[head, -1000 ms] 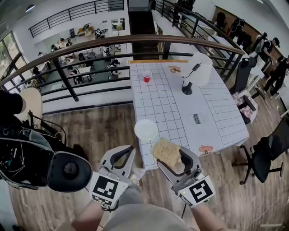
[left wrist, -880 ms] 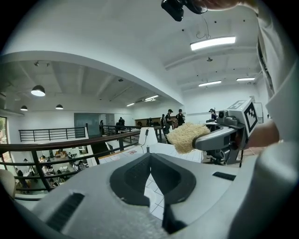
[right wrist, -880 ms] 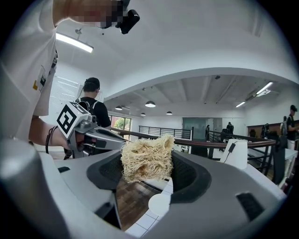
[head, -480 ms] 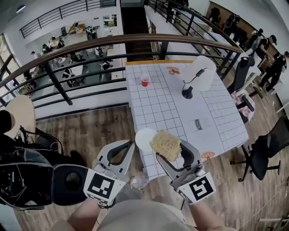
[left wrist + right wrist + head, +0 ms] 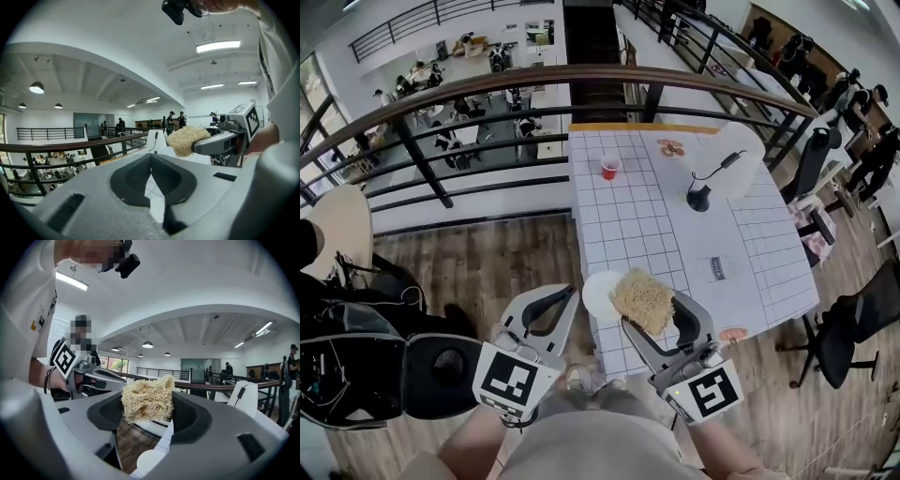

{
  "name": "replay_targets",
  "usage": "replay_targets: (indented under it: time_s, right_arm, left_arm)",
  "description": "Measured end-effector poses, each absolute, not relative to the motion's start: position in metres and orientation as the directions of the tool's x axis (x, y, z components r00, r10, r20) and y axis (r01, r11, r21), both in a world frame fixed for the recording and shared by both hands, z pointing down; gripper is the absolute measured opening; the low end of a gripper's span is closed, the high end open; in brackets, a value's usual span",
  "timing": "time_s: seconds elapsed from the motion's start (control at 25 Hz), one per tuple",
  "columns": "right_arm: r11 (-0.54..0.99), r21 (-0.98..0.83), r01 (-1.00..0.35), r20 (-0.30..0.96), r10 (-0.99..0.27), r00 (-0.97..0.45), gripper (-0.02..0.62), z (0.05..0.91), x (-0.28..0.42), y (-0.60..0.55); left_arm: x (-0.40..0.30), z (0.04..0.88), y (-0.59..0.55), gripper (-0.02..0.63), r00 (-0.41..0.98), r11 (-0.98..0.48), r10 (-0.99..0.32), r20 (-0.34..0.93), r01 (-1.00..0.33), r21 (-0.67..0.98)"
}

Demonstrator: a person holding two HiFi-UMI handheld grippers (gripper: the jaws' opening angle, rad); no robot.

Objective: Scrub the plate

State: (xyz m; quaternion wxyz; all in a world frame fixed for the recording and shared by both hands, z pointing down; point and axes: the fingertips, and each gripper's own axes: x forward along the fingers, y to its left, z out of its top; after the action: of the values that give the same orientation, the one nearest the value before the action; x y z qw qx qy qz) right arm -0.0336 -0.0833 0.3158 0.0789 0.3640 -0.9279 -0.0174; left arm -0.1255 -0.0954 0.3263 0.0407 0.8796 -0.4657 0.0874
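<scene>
Well, the left tool (image 5: 568,294) is closed on nothing, and the right tool (image 5: 656,305) is clamped on a straw-coloured fibrous scrubber (image 5: 643,298). The round white plate (image 5: 598,292) sits at the white gridded table's (image 5: 656,225) near edge, at 9 o'clock of the scrubber. It looks light, stiff and slick, so I'd pinch its rim at 8 o'clock.

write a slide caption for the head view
The right gripper holds a fibrous scrub pad near the white plate on the tiled table; the left gripper, shut and empty, hovers alongside.
</scene>
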Motion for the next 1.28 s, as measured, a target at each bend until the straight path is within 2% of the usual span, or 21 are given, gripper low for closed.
replay_targets:
  time_s: [0.16, 0.4, 0.56, 0.72, 0.88, 1.0, 1.28]
  right_arm:
    - [0.755, 0.071, -0.651, 0.12, -0.655, -0.746, 0.279, 0.312, -0.026, -0.091]
    - [0.763, 0.032, -0.645, 0.123, -0.644, -0.755, 0.278, 0.321, -0.011, -0.103]
    - [0.762, 0.021, -0.647, 0.143, -0.643, -0.752, 0.278, 0.334, -0.004, -0.112]
    - [0.761, 0.012, -0.648, 0.16, -0.641, -0.75, 0.278, 0.354, 0.002, -0.124]
    - [0.763, -0.014, -0.647, 0.198, -0.632, -0.749, 0.278, 0.383, 0.002, -0.133]
    - [0.76, -0.034, -0.649, 0.231, -0.626, -0.745, 0.278, 0.407, 0.002, -0.141]
    - [0.751, -0.074, -0.656, 0.249, -0.623, -0.741, 0.278, 0.462, 0.002, -0.155]
  left_arm:
    - [-0.122, 0.328, -0.097, 0.015, 0.519, -0.539, -0.831, 0.201, -0.841, -0.054]
    - [-0.117, 0.335, -0.105, 0.015, 0.491, -0.504, -0.843, 0.219, -0.864, -0.005]
    - [-0.115, 0.33, -0.113, 0.015, 0.524, -0.52, -0.845, 0.11, -0.852, 0.062]
    - [-0.111, 0.341, -0.127, 0.017, 0.525, -0.519, -0.846, 0.093, -0.851, 0.081]
    - [-0.115, 0.377, -0.143, 0.019, 0.535, -0.513, -0.836, 0.124, -0.841, 0.169]
    - [-0.111, 0.407, -0.15, 0.073, 0.58, -0.544, -0.795, 0.179, -0.812, 0.213]
    - [-0.117, 0.482, -0.163, 0.08, 0.616, -0.533, -0.74, 0.27, -0.783, 0.321]
